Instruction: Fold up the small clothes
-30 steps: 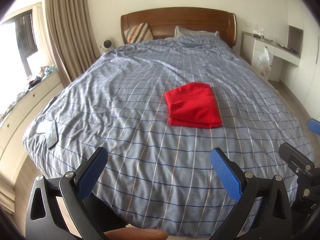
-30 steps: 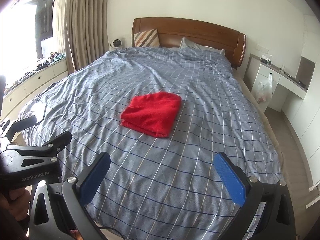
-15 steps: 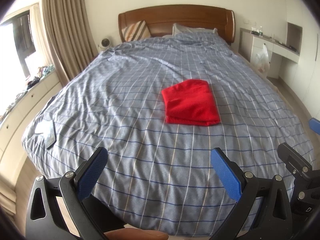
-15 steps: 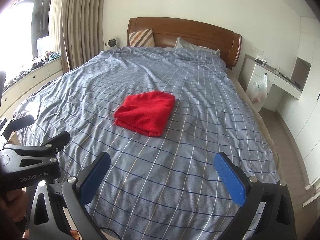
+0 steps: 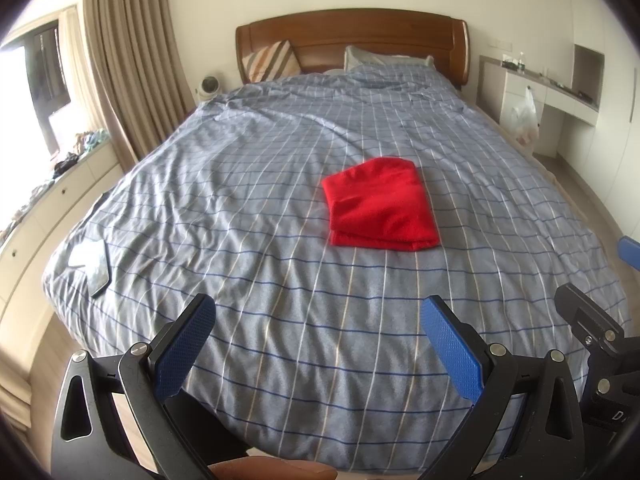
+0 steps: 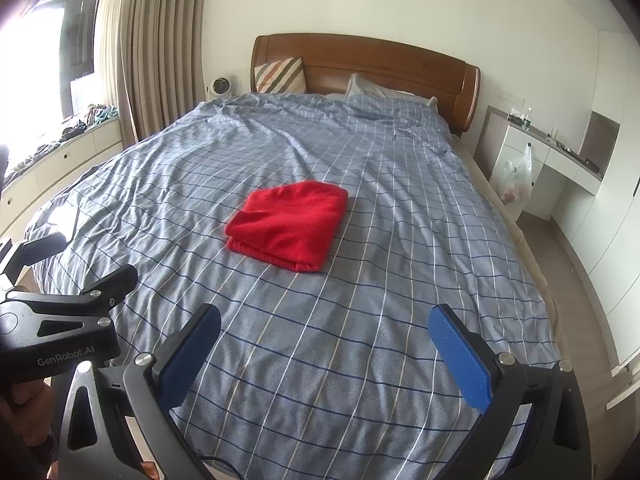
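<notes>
Left wrist view cuts off the right gripper (image 5: 600,332) at the frame edge; its spread jaws show plainly in its own view. The folded red fleece garment (image 5: 380,204) lies mid-bed on the blue-grey checked duvet (image 5: 240,200), well apart from both. The left gripper (image 5: 318,344) hovers spread wide, holding nothing, above the bed's foot.

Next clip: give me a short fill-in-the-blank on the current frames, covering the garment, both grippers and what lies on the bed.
1. The folded garment lying on the bed is ____ in colour.
2. The left gripper and right gripper both have their jaws ____.
3. The striped cushion leans against the wooden ____.

Missing words: red; open; headboard
</notes>
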`<state>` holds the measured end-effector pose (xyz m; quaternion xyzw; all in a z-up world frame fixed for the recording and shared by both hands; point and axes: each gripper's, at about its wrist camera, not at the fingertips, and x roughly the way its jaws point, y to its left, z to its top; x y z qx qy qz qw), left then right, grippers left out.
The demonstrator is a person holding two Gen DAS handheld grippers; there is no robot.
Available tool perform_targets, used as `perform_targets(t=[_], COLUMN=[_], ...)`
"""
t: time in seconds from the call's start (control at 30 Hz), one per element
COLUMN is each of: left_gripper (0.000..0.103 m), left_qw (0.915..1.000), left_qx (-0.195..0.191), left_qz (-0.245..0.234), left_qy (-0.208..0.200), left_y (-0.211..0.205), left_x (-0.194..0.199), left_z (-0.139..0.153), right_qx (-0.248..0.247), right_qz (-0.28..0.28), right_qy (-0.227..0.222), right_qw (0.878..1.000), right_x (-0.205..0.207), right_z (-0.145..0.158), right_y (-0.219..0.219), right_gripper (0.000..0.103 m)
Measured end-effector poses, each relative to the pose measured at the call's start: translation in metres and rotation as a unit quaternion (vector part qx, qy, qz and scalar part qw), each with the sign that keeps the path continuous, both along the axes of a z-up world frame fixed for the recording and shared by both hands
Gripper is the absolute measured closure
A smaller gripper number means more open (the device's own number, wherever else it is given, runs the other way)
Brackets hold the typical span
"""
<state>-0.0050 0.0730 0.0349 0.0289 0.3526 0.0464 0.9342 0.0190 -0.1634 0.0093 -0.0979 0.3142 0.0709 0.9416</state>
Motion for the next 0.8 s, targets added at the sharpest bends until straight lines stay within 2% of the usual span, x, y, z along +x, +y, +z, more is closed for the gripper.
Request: perform_targets(t=[0.6,0.8], left_gripper=[0.0,0.0], left_qw=[0.9999,1.0], left_qx=[-0.008,0.002], left_qz=[-0.007,-0.004], left_qy=[0.0,-0.008], left_y=[-0.0016,-0.0048], left_x=[0.0003,-0.0011], left_z=[-0.0003,0.0004], right_qx=[0.0,0.001], right_qz=[-0.002,-0.003], right_qy=[0.001,0.001], right_qw=[1.0,1.0], right_x=[0.0004,-0.0002], right_z=[-0.0013,-0.0026], right_y=[-0.0007,-0.0007], right_gripper=[0.001,0.001])
